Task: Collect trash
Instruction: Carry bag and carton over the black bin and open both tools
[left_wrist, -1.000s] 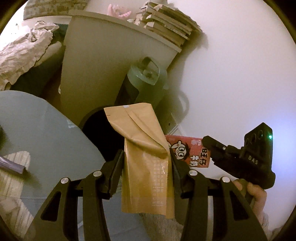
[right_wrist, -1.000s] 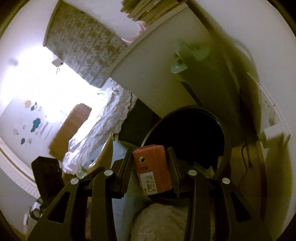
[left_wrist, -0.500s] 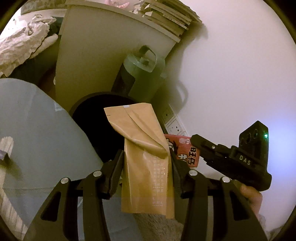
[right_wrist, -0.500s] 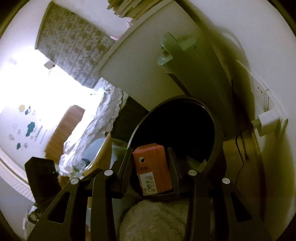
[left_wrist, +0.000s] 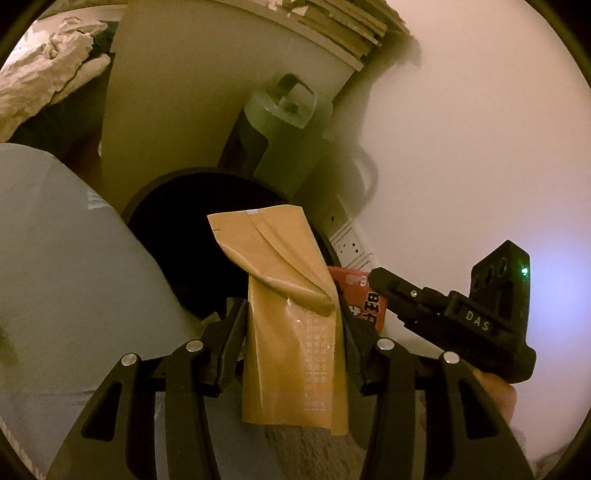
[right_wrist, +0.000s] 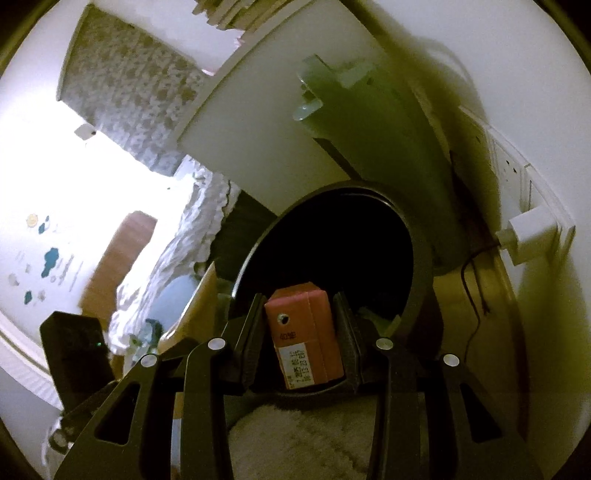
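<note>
My left gripper (left_wrist: 293, 317) is shut on a tan paper pouch (left_wrist: 291, 332) and holds it upright just before the rim of a round black trash bin (left_wrist: 177, 229). My right gripper (right_wrist: 304, 317) is shut on a small red drink carton (right_wrist: 306, 336) and holds it over the bin's dark opening (right_wrist: 332, 251). In the left wrist view the right gripper (left_wrist: 373, 284) and the red carton (left_wrist: 364, 299) show to the right of the pouch. In the right wrist view the pouch edge (right_wrist: 199, 310) shows at the left.
A white cabinet (left_wrist: 184, 96) with stacked papers on top stands behind the bin. A green bottle-like appliance (left_wrist: 280, 136) stands beside it against the white wall. Wall sockets (right_wrist: 517, 173) with a white plug sit at the right. A bed with crumpled bedding (right_wrist: 177, 258) lies at the left.
Both grippers have moved closer to the bin with their items still held. The bin's opening now looms larger, and the red carton sits over it.
</note>
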